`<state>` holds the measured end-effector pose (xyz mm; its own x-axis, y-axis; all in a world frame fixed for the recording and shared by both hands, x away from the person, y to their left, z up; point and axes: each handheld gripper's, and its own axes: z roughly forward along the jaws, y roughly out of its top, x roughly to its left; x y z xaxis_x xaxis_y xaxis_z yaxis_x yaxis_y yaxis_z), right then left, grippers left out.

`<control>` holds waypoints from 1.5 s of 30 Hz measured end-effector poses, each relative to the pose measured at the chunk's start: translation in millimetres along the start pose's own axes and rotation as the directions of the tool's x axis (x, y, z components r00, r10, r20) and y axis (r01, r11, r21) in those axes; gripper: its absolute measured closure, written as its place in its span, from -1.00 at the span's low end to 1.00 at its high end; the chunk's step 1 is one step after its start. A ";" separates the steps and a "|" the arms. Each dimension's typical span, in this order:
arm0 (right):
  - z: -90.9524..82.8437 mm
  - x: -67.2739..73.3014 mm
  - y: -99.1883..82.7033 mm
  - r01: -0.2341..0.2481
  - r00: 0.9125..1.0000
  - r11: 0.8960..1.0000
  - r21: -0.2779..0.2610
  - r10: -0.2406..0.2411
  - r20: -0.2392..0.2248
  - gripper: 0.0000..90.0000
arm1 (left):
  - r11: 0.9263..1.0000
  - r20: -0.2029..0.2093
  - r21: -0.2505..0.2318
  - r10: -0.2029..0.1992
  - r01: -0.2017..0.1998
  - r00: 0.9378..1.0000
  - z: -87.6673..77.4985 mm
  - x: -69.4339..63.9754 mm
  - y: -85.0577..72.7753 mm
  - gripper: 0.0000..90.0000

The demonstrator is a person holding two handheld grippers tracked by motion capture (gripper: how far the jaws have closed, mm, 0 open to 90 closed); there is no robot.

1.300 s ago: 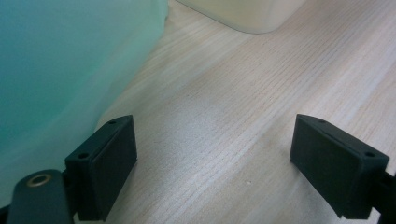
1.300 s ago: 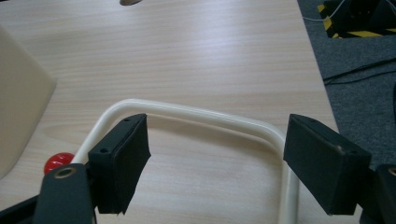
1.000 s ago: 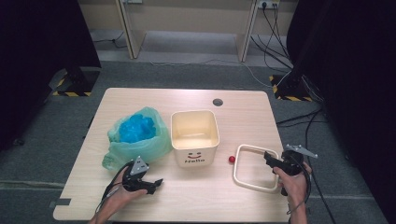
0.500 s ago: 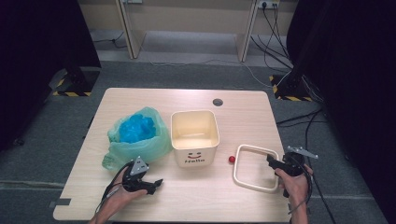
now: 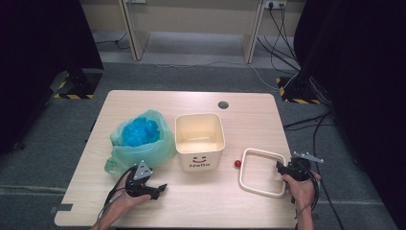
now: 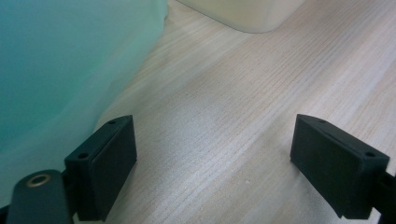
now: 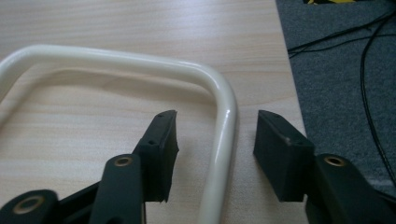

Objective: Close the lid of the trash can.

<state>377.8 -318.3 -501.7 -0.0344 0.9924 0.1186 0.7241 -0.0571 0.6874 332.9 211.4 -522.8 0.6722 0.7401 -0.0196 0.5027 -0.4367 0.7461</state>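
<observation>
the cream rounded-square plastic frame (image 5: 261,171) lies flat at four o'clock on the pale wooden table (image 5: 206,206), its right bar between the jaws of the right gripper (image 7: 215,140), which have just been closing but don't yet pinch it. the left gripper (image 6: 212,154) rests open and empty at seven o'clock beside the green plastic bag (image 5: 139,141). the grasp looks begun; lifting the frame remains.
</observation>
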 end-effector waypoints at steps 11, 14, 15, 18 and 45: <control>5.6 7.5 1.8 0.109 0.992 0.994 -0.005 -0.108 0.066 0.65 | 1.000 0.000 -0.001 0.000 0.000 1.000 -0.2 -0.4 -0.4 -0.70; 6.4 10.1 2.0 0.118 0.990 0.993 -0.008 -0.117 0.073 0.74 | 1.000 0.000 -0.001 0.000 0.000 1.000 -0.2 -0.4 -0.4 -0.70; 6.7 10.6 2.0 0.117 0.991 0.993 -0.010 -0.116 0.072 0.76 | 1.000 -0.001 0.000 0.000 0.000 1.000 -0.3 -0.4 -0.4 -0.70; 6.5 10.0 2.0 0.097 0.994 0.995 -0.025 -0.095 0.056 0.76 | 1.000 0.000 -0.001 0.000 0.000 1.000 -0.2 -0.4 -0.3 -0.70; -38.5 -0.4 49.3 -0.054 0.994 0.982 -0.181 0.036 -0.102 0.76 | 1.000 -0.002 0.001 0.001 -0.001 1.000 0.3 -0.6 0.3 -0.70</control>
<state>387.0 -325.7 -440.3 -0.0783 0.9733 0.2157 0.5883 -0.1296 0.7982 332.8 210.8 -522.8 0.6716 0.7407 -0.0181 0.5030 -0.4379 0.7451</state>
